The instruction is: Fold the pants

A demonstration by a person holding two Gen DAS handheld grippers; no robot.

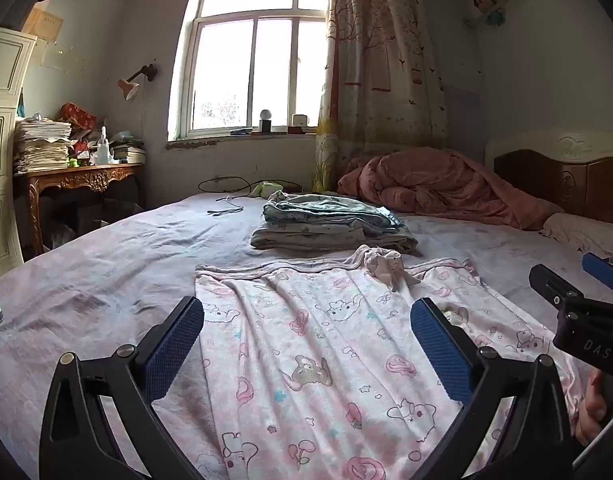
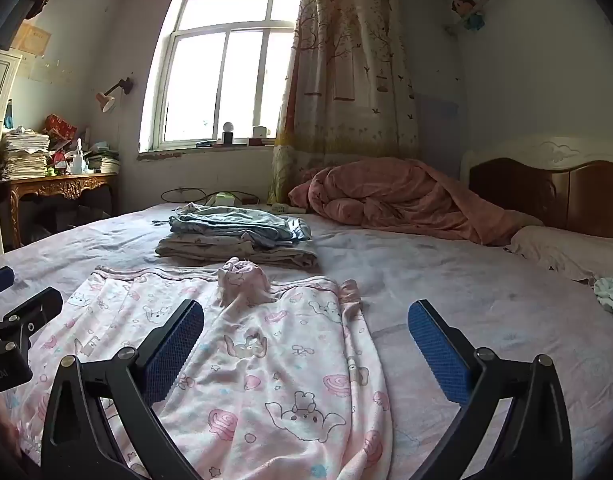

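Pink cartoon-print pants lie spread flat on the bed, waistband toward the window, with a bunched knot of fabric at the waistband's middle. They also show in the right wrist view, knot included. My left gripper is open and empty, hovering over the pants' left part. My right gripper is open and empty over the pants' right edge; it also shows in the left wrist view. The left gripper's side shows in the right wrist view.
A stack of folded clothes sits just beyond the waistband. A crumpled pink quilt and a wooden headboard lie at the right. A cable lies on the purple sheet. A cluttered side table stands left.
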